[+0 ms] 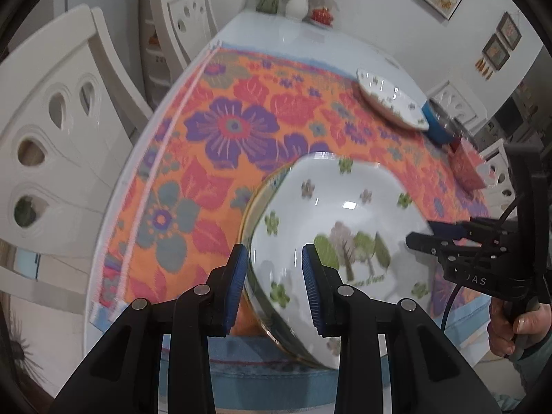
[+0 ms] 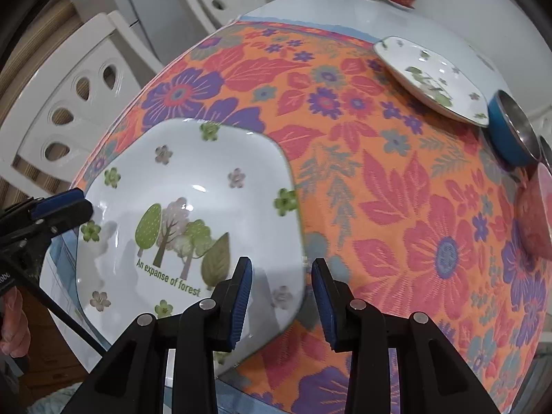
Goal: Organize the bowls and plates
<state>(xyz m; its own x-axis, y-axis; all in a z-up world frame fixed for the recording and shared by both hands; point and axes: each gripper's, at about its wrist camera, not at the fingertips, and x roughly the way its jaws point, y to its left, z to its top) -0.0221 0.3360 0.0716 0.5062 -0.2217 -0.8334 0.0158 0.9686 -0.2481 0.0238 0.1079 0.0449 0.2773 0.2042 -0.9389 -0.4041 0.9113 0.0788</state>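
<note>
1. White porcelain with rounded corners, the nearer square plate (image 2: 193, 214) lies at the near edge of the desk (image 1: 276, 34), on the orange flowered tablecloth (image 2: 396, 207).
2. Its printed trees stand upright toward the far end of the desk, with the words "An expanse of forest" beneath them. Being square, it has no clear long axis. In the left wrist view its near rim looks raised and overhangs the cloth, though blur makes the tilt hard to judge.
3. The left tool (image 1: 274, 284) straddles the plate's near left rim, one blue pad outside and one over the face. The gap is narrow, and I cannot tell whether the pads press on the rim.
4. The right tool (image 2: 281, 298) sits at the plate's near right corner, its left finger over the plate and its right finger over the cloth. Its jaws are slightly apart and nothing shows clamped between them.
5. I count two forest-print plates: the second plate (image 2: 431, 79) rests well apart at the far right.
6. Just beside it is one blue bowl (image 2: 507, 134) with a metal lining, and nearer, one pink bowl (image 2: 534, 217) at the frame's edge.
7. Two white chairs (image 1: 62, 145) stand along the left side.
</note>
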